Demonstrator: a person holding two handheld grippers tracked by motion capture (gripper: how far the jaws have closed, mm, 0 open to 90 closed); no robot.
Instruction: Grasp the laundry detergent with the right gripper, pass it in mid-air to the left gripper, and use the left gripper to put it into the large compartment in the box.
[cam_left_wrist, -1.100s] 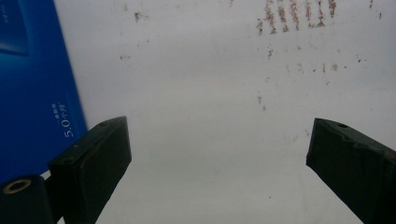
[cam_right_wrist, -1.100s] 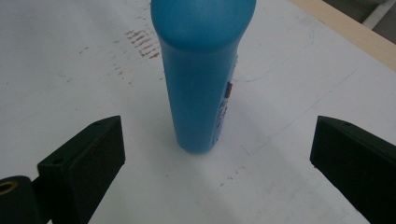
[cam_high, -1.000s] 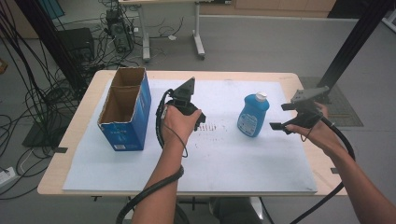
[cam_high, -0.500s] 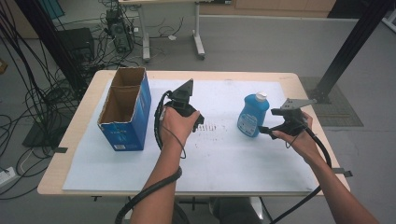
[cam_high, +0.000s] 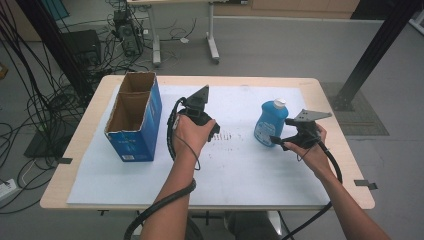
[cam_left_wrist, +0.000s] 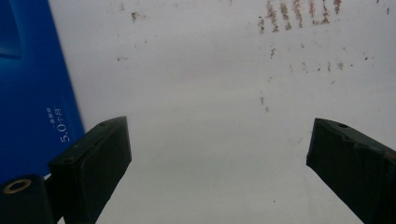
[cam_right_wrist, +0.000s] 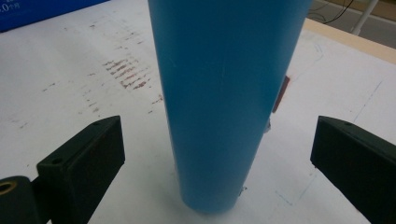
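The right gripper (cam_right_wrist: 217, 154) is held with its jaws spread wide on either side of the blue bottle (cam_right_wrist: 224, 98), neither jaw touching it; in the high view the right gripper (cam_high: 280, 142) is seen just beside the bottle's lower body. The blue bottle (cam_high: 270, 122) stands upright on the white sheet (cam_high: 250, 170) that covers the table (cam_high: 345, 165), toward the right side, with a white cap on top. The bottle is judged to be smooth, fairly stiff plastic, probably slippery and, if filled, moderately heavy, so a hold around the lower or middle body, where the walls run nearly straight, is thought safest; a hold near the cap would likely let it swing. A label edge is glimpsed on the bottle's far side in the right gripper view, but nothing on it can be read. The left gripper (cam_left_wrist: 217, 158) is likewise held spread and empty, over bare sheet marked with brownish smudges (cam_left_wrist: 299, 11); in the high view the left gripper (cam_high: 197, 112) hangs near the table's middle. The blue cardboard box (cam_high: 135, 117) stands open-topped at the left, well apart from the bottle. On the box (cam_left_wrist: 32, 93) small white print reading "5.0" followed by unclear characters can be made out.
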